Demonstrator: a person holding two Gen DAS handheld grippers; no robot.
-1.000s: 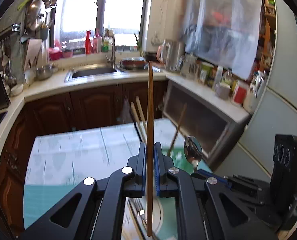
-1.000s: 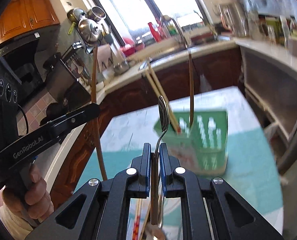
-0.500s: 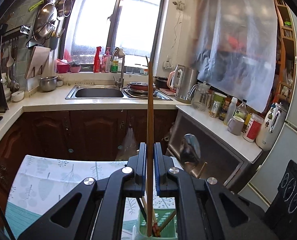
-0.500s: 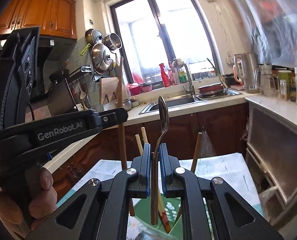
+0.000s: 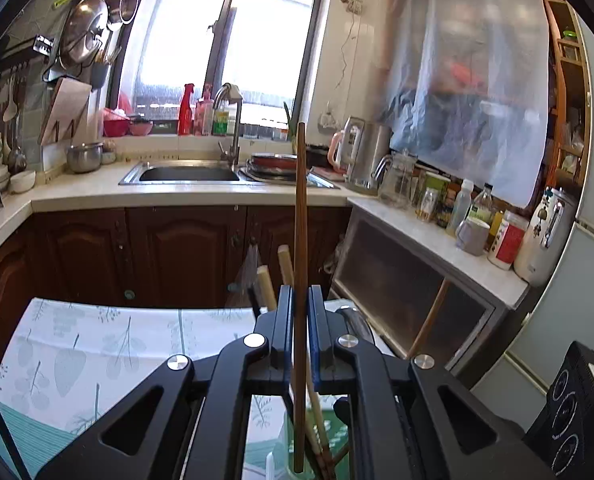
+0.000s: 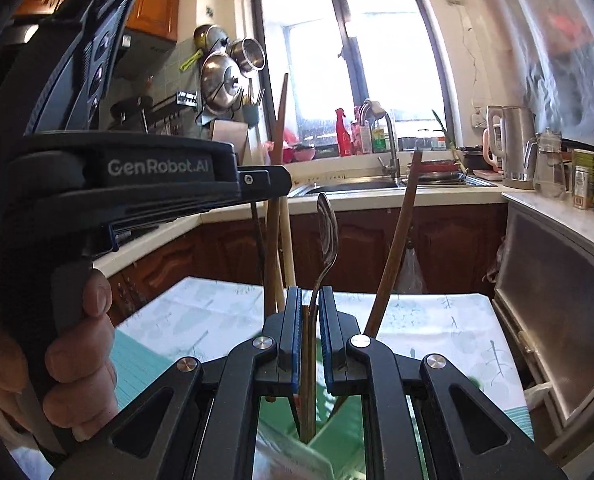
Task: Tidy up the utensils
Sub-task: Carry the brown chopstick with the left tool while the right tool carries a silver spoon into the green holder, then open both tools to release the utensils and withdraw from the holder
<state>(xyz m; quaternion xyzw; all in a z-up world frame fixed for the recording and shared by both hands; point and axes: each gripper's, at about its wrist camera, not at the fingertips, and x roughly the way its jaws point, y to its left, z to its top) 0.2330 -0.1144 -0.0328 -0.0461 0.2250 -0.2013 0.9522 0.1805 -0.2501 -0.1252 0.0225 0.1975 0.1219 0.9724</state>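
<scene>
My left gripper (image 5: pixel 299 312) is shut on a dark wooden chopstick (image 5: pixel 300 216) held upright, its lower end over the green utensil holder (image 5: pixel 337 440). Pale chopsticks (image 5: pixel 265 286) and a brown one (image 5: pixel 431 318) stand in the holder. My right gripper (image 6: pixel 308 312) is shut on a metal spoon (image 6: pixel 326 236), bowl up, its handle reaching down into the green holder (image 6: pixel 337 420). The left gripper's body (image 6: pixel 137 184) shows at left in the right wrist view, held by a hand (image 6: pixel 77 360). A brown chopstick (image 6: pixel 397 248) leans right.
The holder stands on a table with a leaf-patterned cloth (image 5: pixel 97 352). Behind are dark cabinets, a counter with a sink (image 5: pixel 189 174), a kettle (image 5: pixel 361 156), jars (image 5: pixel 477 216), and hanging pans (image 5: pixel 85 28). The right gripper's body (image 5: pixel 577 412) is at lower right.
Both grippers have come lower over the holder. The chopstick's and spoon's lower ends now reach into the green holder. The grips are unchanged.
</scene>
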